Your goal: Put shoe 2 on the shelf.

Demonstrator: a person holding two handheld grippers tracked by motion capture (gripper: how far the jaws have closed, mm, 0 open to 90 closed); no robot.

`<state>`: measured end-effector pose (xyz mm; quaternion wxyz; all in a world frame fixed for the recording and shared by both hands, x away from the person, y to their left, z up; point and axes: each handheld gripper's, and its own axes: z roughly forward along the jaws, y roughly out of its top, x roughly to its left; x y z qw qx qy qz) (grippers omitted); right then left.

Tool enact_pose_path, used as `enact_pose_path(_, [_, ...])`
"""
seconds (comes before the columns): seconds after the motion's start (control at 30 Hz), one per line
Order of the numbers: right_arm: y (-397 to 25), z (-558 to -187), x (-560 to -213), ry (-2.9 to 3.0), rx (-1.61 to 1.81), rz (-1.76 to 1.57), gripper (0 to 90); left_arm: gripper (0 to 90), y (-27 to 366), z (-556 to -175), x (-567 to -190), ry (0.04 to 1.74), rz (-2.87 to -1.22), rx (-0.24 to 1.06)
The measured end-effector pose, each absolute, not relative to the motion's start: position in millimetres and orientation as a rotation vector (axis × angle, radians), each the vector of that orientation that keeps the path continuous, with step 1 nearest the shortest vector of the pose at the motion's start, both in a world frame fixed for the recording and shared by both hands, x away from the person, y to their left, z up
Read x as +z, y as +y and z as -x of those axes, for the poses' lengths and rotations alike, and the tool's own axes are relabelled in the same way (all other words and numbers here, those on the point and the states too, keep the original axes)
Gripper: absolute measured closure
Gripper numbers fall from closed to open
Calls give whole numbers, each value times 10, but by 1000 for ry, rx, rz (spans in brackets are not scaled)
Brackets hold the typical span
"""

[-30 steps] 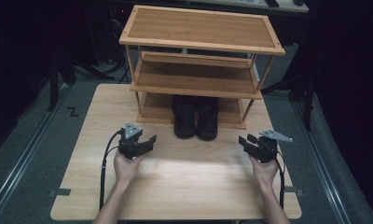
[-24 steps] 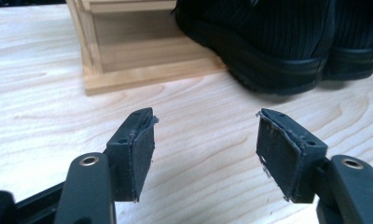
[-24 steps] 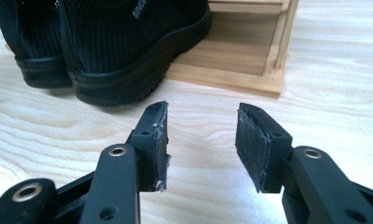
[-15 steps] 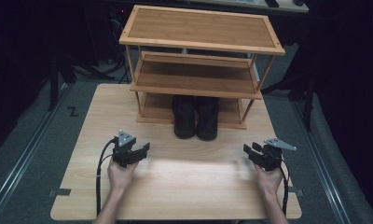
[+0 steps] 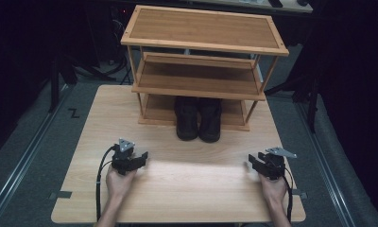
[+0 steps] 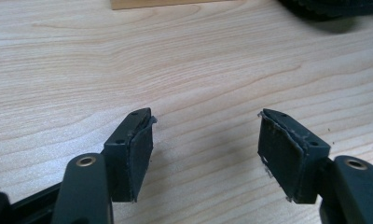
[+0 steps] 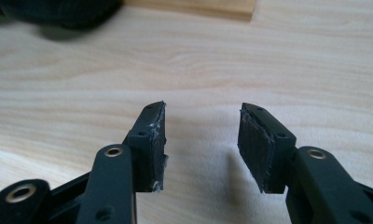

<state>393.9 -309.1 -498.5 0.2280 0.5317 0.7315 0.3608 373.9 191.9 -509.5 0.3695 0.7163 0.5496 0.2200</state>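
While resting low over the table, held apart at seven and four o'clock: left gripper and right gripper, each in a hand, jaws spread wide with only bare wood between the pads and nothing gripped. Well beyond both, toward twelve o'clock, a wooden shelf rack of three tiers. On its bottom tier, side by side and touching, toes jutting toward six o'clock: a pair of black boots. Upper two tiers bare.
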Motion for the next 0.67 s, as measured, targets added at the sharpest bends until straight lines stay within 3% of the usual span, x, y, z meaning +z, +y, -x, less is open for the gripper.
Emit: enact_pose_path(0.67, [-3131, -3906, -5065, 2022, 871, -1460, 415, 307, 1824, -3734, -5134, 1411, -1913, 625])
